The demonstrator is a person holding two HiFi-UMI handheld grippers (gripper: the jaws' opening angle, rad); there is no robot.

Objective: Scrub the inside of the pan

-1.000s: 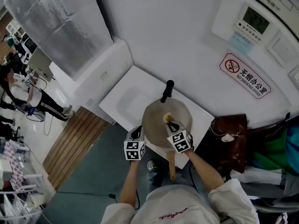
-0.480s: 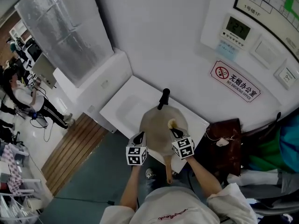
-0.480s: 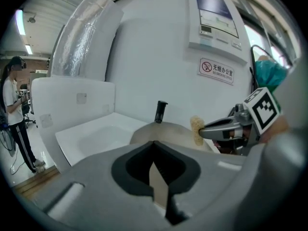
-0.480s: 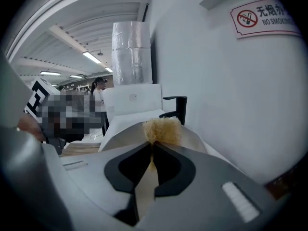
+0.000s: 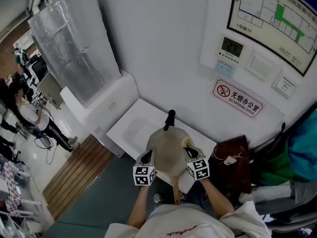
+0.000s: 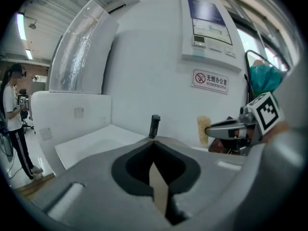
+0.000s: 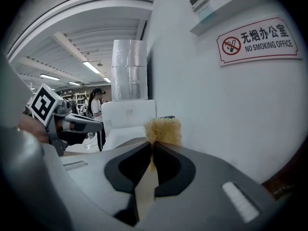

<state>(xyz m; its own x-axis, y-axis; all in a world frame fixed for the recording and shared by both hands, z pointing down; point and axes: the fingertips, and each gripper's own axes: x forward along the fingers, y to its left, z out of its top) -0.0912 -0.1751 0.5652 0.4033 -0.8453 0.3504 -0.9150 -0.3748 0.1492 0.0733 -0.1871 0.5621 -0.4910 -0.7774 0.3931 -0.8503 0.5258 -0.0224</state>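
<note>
Sponge [image 5: 187,143] has shifted from the middle of the pan [image 5: 166,156] toward its right rim, pinched tight in the closed right tool [image 7: 153,146]. Left tool [image 5: 147,156] has its jaws together at the pan's left edge. Pan sits on the white worktop [image 5: 130,128], black handle [image 5: 170,119] pointing to the wall.

No-smoking sign [image 5: 238,98] on the white wall [image 5: 163,58], thermostat [image 5: 232,48] above it, brown bag [image 5: 233,157] below, foil-wrapped duct [image 5: 74,48] at left.
</note>
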